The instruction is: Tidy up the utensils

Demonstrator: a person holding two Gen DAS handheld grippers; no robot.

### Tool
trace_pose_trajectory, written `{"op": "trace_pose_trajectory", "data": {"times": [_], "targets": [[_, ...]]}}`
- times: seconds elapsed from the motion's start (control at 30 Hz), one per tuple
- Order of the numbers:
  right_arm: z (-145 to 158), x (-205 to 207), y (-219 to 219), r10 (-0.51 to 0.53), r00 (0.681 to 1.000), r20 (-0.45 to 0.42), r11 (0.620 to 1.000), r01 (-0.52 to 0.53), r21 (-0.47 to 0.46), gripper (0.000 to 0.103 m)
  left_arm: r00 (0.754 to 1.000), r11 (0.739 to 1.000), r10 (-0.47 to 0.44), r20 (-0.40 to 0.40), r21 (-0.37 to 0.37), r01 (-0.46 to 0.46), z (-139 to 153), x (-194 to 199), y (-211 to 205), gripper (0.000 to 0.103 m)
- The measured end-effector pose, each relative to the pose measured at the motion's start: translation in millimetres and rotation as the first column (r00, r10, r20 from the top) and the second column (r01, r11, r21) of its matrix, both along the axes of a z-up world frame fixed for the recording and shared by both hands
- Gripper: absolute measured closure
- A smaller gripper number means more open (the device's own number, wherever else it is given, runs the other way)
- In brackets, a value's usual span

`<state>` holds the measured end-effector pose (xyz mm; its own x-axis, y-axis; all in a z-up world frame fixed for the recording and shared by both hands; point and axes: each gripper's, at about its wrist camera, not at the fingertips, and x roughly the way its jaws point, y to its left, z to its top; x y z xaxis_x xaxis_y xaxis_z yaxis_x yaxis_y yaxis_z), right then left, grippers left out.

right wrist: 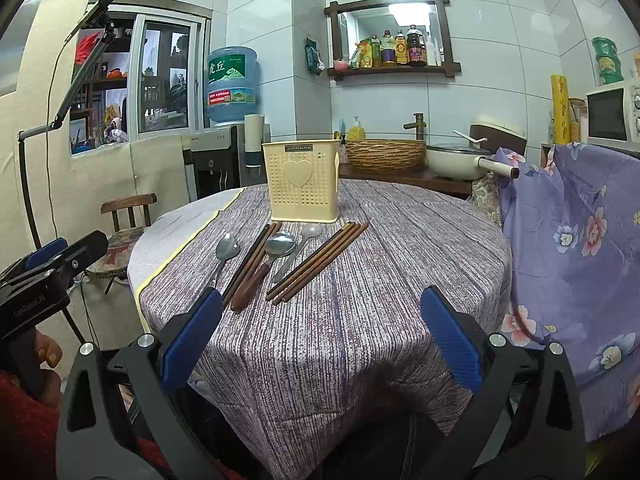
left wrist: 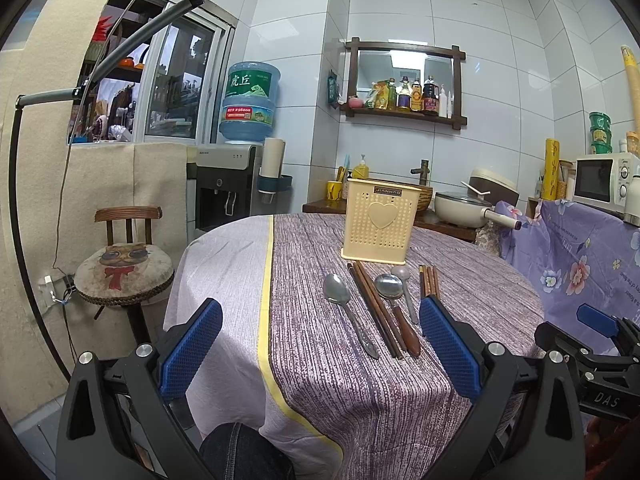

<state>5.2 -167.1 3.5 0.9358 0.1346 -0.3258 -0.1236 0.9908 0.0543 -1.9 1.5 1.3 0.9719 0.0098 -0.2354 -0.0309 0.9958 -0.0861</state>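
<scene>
A cream perforated utensil holder (left wrist: 379, 221) (right wrist: 302, 186) stands upright on the round table (left wrist: 320, 360) (right wrist: 400, 260). In front of it lie a steel spoon (left wrist: 348, 308) (right wrist: 224, 254), a pair of dark chopsticks (left wrist: 376, 308) (right wrist: 250, 260), a wooden-handled spoon (left wrist: 396, 308) (right wrist: 264, 266), a small grey spoon (left wrist: 406, 292) (right wrist: 298, 250) and a second set of brown chopsticks (left wrist: 428, 280) (right wrist: 316, 262). My left gripper (left wrist: 320, 320) is open and empty above the near table edge. My right gripper (right wrist: 320, 316) is open and empty, short of the utensils.
A stool with a cat cushion (left wrist: 124, 272) stands left of the table. A cloth-covered chair (right wrist: 572, 240) stands at the right. Behind the table are a counter with a woven basket (right wrist: 386, 154), a pot (right wrist: 460, 160) and a water dispenser (left wrist: 228, 188).
</scene>
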Motion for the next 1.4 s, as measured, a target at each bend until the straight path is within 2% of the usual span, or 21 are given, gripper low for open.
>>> {"op": "trace_pose_trajectory", "data": {"times": [0.47, 0.67, 0.83, 0.97, 1.07, 1.2, 1.33, 1.4], "targets": [[-6, 0, 6, 0.004, 1.000, -0.009, 1.000, -0.004, -0.002, 0.005, 1.000, 1.000, -0.001, 0.004, 0.009, 0.001, 1, -1, 1, 0.005], [-9, 9, 6, 0.003, 1.000, -0.021, 1.000, -0.003, 0.003, 0.005, 1.000, 1.000, -0.008, 0.004, 0.022, 0.008, 2, 1, 1, 0.005], [-6, 26, 1, -0.003, 0.998, -0.057, 1.000, 0.003, 0.011, 0.005, 0.999, 0.999, -0.024, -0.026, 0.034, 0.025, 6, 17, 1, 0.005], [-1, 62, -4, -0.016, 0.989, -0.148, 1.000, 0.015, -0.004, 0.005, 0.992, 0.995, -0.020, -0.122, 0.090, 0.031, 13, 47, 0, 0.005], [2, 92, -8, -0.046, 0.980, -0.193, 0.998, 0.039, -0.040, 0.005, 0.975, 0.995, -0.023, -0.220, 0.090, 0.044, 15, 80, 7, 0.005], [1, 133, -19, -0.064, 0.960, -0.271, 0.998, 0.056, -0.038, 0.005, 0.935, 0.996, -0.040, -0.352, 0.060, 0.066, 12, 123, 18, 0.005], [-1, 167, -27, -0.052, 0.942, -0.333, 0.998, 0.056, 0.002, 0.005, 0.887, 0.994, -0.020, -0.461, 0.090, 0.069, 2, 154, 16, 0.005], [-4, 185, -28, -0.052, 0.925, -0.376, 0.998, 0.056, 0.000, 0.005, 0.874, 0.990, -0.024, -0.485, 0.112, 0.090, 0, 164, 11, 0.005]]}}
